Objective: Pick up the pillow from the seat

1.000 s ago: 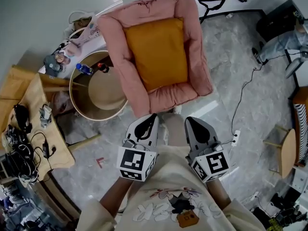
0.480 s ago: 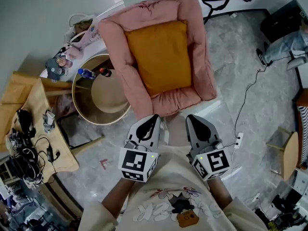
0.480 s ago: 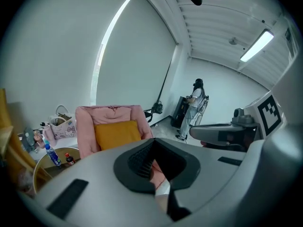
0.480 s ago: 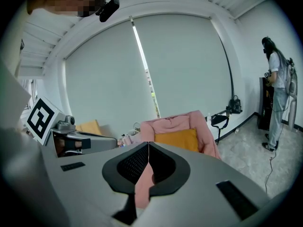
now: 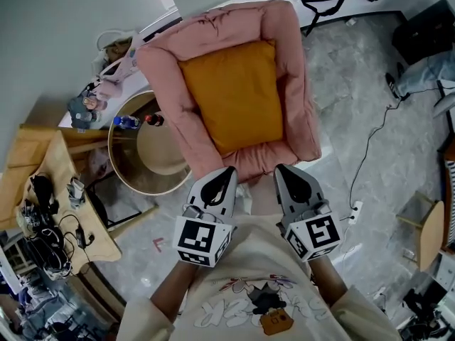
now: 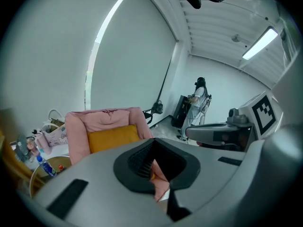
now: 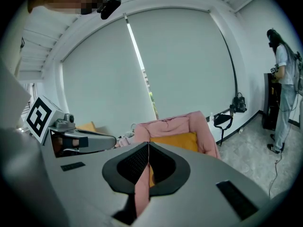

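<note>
A mustard-yellow pillow (image 5: 234, 94) lies flat on the seat of a pink padded armchair (image 5: 167, 94); it also shows in the left gripper view as the pillow (image 6: 112, 138) and in the right gripper view as the pillow (image 7: 176, 141). My left gripper (image 5: 227, 171) hovers just short of the chair's front cushion, shut and empty. Beside it my right gripper (image 5: 281, 169) is shut too, with nothing in it. Both point at the chair from the near side.
A round beige side table (image 5: 146, 144) with a small bottle (image 5: 125, 121) stands left of the chair. A wooden desk (image 5: 53, 190) with cables is farther left. A power cord (image 5: 370, 137) runs across the grey floor on the right. A person (image 7: 284, 86) stands far right.
The chair and pillow have shifted slightly nearer and leftward in the head view as I moved. Both grippers have stayed shut, side by side.
</note>
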A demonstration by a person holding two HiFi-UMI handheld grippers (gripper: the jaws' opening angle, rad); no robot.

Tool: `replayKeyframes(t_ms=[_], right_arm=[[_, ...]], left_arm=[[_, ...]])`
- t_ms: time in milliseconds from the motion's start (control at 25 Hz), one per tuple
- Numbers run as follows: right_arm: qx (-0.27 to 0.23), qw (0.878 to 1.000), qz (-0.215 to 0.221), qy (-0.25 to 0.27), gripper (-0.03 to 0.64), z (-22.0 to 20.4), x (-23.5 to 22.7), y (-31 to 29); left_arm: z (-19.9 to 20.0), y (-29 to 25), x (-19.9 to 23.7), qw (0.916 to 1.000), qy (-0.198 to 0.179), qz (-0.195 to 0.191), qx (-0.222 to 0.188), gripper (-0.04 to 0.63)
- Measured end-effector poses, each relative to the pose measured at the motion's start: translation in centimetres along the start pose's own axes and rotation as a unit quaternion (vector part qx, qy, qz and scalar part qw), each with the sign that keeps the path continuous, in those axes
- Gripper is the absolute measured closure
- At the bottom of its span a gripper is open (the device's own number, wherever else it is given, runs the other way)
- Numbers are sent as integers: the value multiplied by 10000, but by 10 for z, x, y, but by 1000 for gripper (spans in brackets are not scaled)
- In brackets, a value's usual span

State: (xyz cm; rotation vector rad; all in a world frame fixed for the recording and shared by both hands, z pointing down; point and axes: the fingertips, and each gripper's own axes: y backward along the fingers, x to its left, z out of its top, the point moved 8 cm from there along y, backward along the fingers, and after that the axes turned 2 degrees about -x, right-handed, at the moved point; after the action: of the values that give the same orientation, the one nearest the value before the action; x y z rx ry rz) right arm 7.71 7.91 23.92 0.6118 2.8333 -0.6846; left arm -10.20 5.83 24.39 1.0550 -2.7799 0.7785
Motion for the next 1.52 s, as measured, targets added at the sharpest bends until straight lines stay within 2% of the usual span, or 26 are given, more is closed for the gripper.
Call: replayKeyframes(t_ms=[200, 400, 600, 720, 920, 1000, 1080, 1240, 1360, 1520], right_arm=[[-3, 10000, 26, -13, 597, 15, -38, -25], [62, 9998, -19, -163, 597, 24, -77, -47], [156, 9994, -8, -309, 597, 27, -113, -74], [240, 9990, 62, -375, 597, 25, -127, -89], [422, 9978, 162, -487, 597, 17, -143, -108], [496, 9972, 168, -535, 595, 13, -150, -114], [590, 9964, 172, -590, 597, 9, -156, -119], [745, 9950, 224, -621, 597, 0, -174, -135], [867, 9941, 297, -586, 597, -3, -186, -147], [1032, 9920, 360, -638, 596, -12, -198, -167]], left_arm=[[20, -46, 8, 9990, -352, -242, 160, 594], [35, -100, 11, 9940, -869, -458, 484, 594], [47, -148, 23, 9920, -989, -430, 653, 594], [46, -176, 33, 9899, -993, -367, 946, 589], [34, -216, 50, 9890, -751, -128, 1270, 443], [25, -227, 57, 9919, -445, -21, 1191, 395], [18, -236, 63, 9942, -70, 99, 1069, 291], [2, -264, 78, 9927, 160, 404, 1126, 221], [-15, -278, 90, 9896, 289, 475, 1327, 174], [-41, -289, 115, 9842, 690, 582, 1522, 126]])
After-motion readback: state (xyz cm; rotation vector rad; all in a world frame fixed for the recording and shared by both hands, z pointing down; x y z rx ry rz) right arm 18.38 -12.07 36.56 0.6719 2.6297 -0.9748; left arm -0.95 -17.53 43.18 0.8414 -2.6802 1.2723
